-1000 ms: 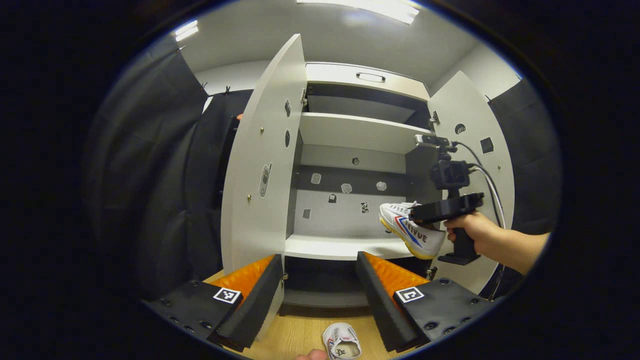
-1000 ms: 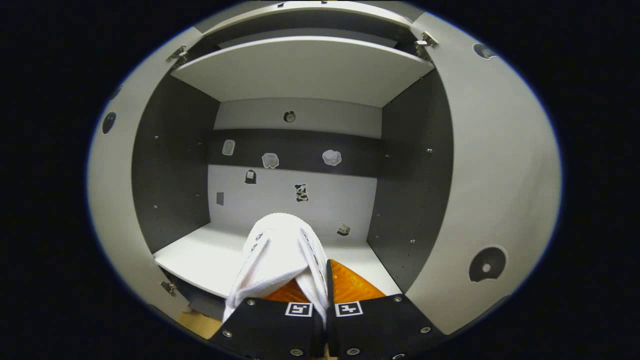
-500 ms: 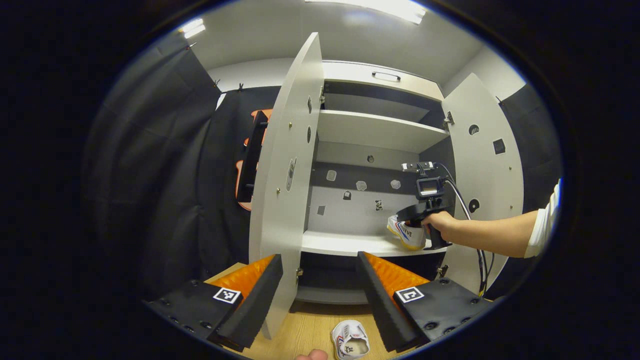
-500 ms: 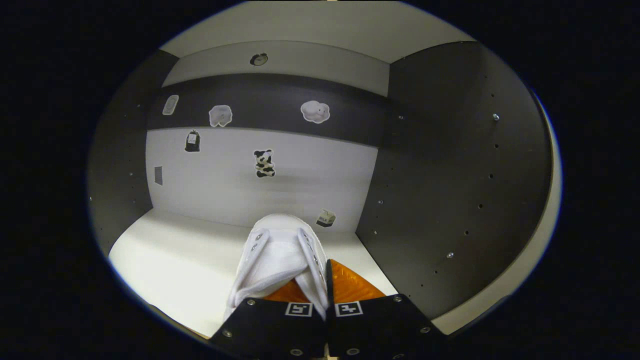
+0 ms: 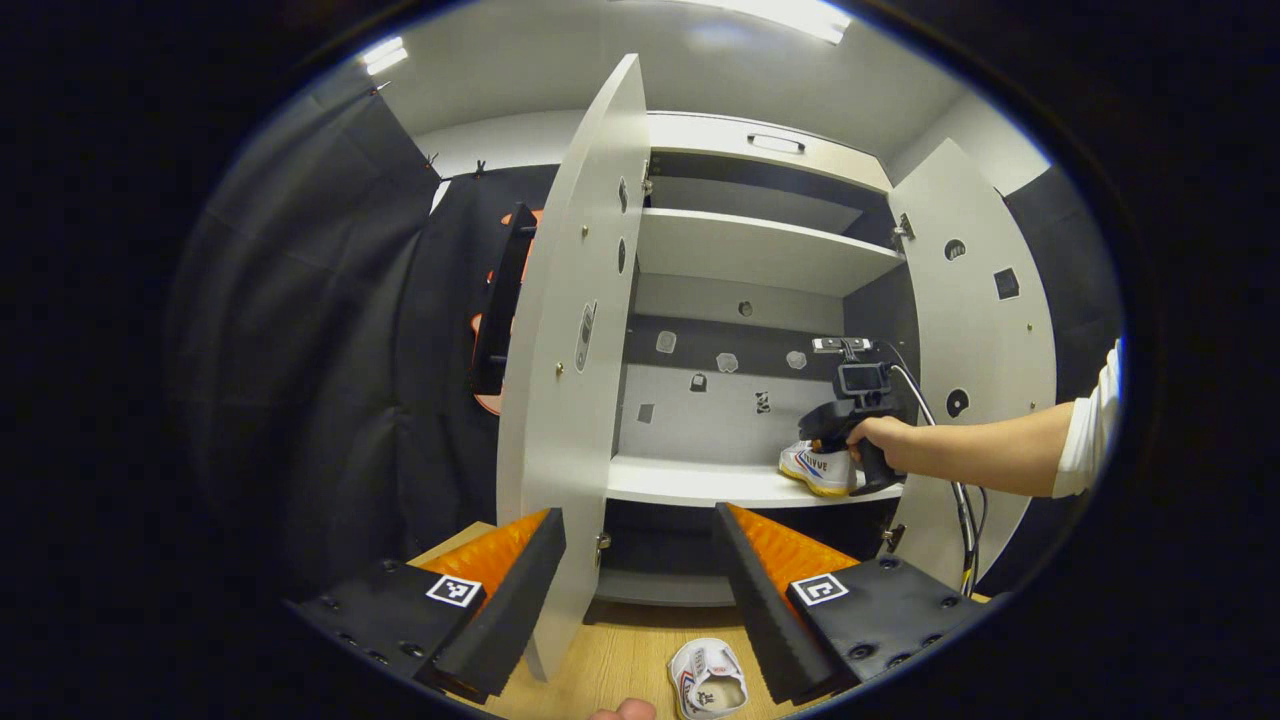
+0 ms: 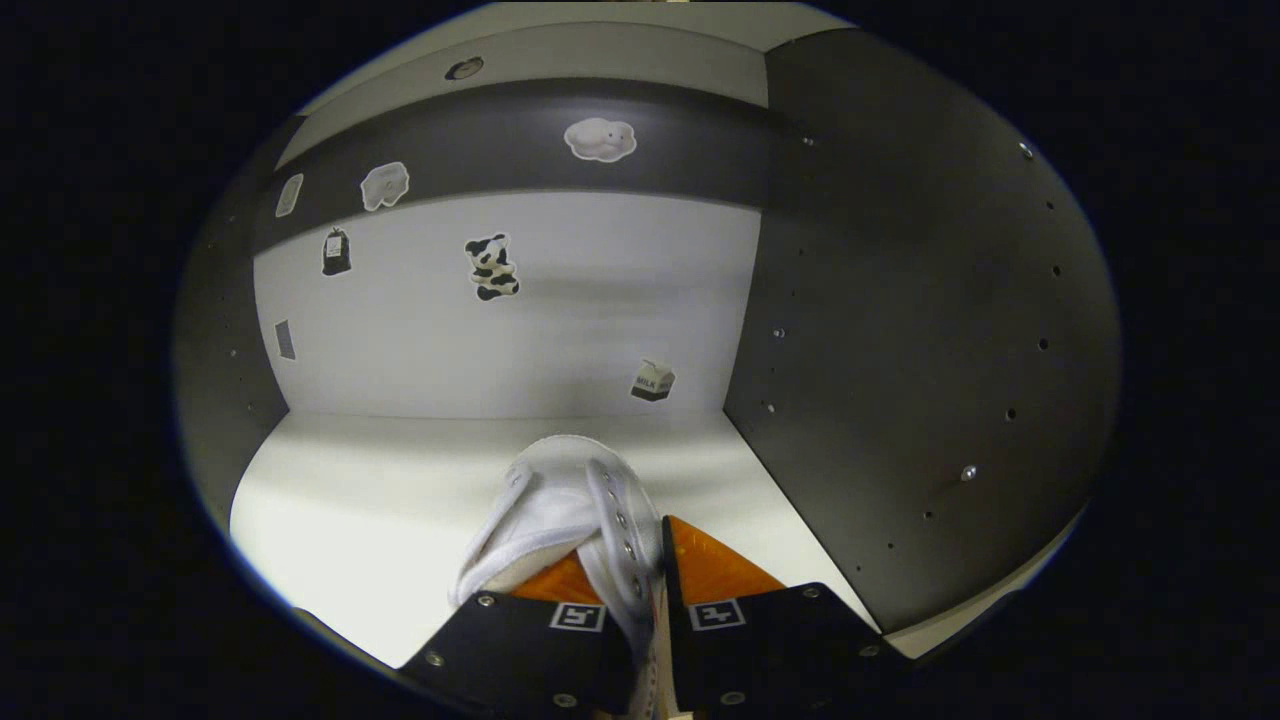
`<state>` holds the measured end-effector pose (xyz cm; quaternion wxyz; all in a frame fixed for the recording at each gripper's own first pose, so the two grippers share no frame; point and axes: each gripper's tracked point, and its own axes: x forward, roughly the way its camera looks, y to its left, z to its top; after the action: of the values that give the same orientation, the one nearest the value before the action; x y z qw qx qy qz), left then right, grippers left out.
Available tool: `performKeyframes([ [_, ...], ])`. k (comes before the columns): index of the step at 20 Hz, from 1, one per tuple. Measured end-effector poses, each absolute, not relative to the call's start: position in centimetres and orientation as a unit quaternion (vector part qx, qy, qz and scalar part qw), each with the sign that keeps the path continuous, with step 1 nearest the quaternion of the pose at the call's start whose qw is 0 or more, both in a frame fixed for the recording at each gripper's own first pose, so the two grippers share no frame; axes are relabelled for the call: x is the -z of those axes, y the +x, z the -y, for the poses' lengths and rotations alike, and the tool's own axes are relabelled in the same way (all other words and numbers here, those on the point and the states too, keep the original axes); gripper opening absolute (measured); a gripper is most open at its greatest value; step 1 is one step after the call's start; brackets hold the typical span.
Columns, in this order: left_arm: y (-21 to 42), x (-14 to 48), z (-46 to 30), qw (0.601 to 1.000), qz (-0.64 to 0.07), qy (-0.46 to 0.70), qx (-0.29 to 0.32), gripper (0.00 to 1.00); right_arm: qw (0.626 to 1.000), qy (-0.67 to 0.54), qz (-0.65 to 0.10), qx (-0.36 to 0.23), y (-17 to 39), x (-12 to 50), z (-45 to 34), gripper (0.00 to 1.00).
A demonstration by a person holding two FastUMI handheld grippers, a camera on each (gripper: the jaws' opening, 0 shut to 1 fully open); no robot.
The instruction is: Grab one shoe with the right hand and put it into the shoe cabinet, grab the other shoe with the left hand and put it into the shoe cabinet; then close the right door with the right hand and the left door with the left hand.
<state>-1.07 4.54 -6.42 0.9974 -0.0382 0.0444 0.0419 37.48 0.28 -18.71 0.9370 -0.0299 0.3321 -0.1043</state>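
Inside shoe cabinet, far right of middle shelf: first shoe now lowered onto board, right gripper jaws still clamped on it. Release due next. Left gripper jaws apart, second shoe on floor below.

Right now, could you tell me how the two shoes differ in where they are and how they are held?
The first shoe sits on the cabinet's lower shelf, while the second shoe lies on the wooden floor before the cabinet. The right gripper is shut on the first shoe; the left gripper is open above the second shoe, which nothing holds. Both are white sneakers with striped sides.
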Motion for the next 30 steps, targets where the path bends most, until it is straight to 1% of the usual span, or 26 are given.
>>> performKeyframes([
  [3, -0.9, 6.7, -4.2, 0.997, -0.048, -0.039, -0.036, 0.96, 0.941, -0.041, -0.325, 0.088, 36.6, 17.5, -0.4, 0.29],
  [4, -0.7, 6.8, -4.1, 0.997, -0.049, -0.039, -0.035, 0.96, 0.942, -0.047, -0.323, 0.082, 36.0, 16.9, -0.4, 0.38],
  [6, -0.6, 6.9, -3.8, 0.997, -0.049, -0.042, -0.031, 0.96, 0.947, -0.044, -0.313, 0.063, 34.9, 15.4, -0.9, 0.5],
  [8, -0.4, 7.0, -3.3, 0.997, -0.05, -0.047, -0.025, 0.96, 0.955, -0.037, -0.293, 0.042, 33.3, 13.4, -1.4, 0.65],
  [9, -0.4, 6.9, -3.1, 0.997, -0.049, -0.048, -0.022, 0.96, 0.96, -0.032, -0.277, 0.033, 32.5, 12.1, -1.7, 0.69],
  [10, -0.3, 7.0, -3.0, 0.997, -0.049, -0.047, -0.02, 0.96, 0.965, -0.025, -0.261, 0.021, 31.5, 10.7, -2.3, 0.75],
  [12, 0.0, 6.9, -2.7, 0.998, -0.048, -0.045, -0.017, 0.96, 0.973, -0.02, -0.229, -0.001, 29.5, 8.1, -3.3, 0.8],
  [17, 0.1, 6.8, -1.9, 0.998, -0.047, -0.046, -0.014, 0.96, 0.989, -0.026, -0.139, -0.039, 23.1, 2.6, -5.1, 0.86],
  [21, 0.2, 7.8, -1.5, 0.997, -0.059, -0.044, -0.011, 0.96, 0.996, -0.03, -0.074, -0.046, 16.9, 0.6, -4.8, 0.88],
  [23, 0.0, 8.5, -1.3, 0.997, -0.069, -0.039, -0.011, 0.96, 0.998, -0.034, -0.04, -0.046, 14.0, 0.4, -4.4, 0.89],
  [27, -0.4, 11.3, 0.1, 0.994, -0.103, -0.033, -0.003, 0.96, 0.999, -0.041, 0.015, -0.023, 8.0, 0.9, -2.4, 0.9],
  [28, -0.5, 12.3, 0.6, 0.993, -0.115, -0.031, 0.001, 0.97, 0.999, -0.037, 0.023, -0.021, 6.6, 1.2, -2.0, 0.9],
  [29, -0.6, 13.3, 1.0, 0.991, -0.129, -0.03, 0.005, 0.99, 0.999, -0.034, 0.03, -0.019, 5.5, 1.5, -1.6, 0.9],
  [30, -0.7, 14.4, 1.3, 0.99, -0.14, -0.031, 0.007, 0.96, 0.999, -0.033, 0.032, -0.018, 4.3, 2.0, -1.2, 0.9],
])
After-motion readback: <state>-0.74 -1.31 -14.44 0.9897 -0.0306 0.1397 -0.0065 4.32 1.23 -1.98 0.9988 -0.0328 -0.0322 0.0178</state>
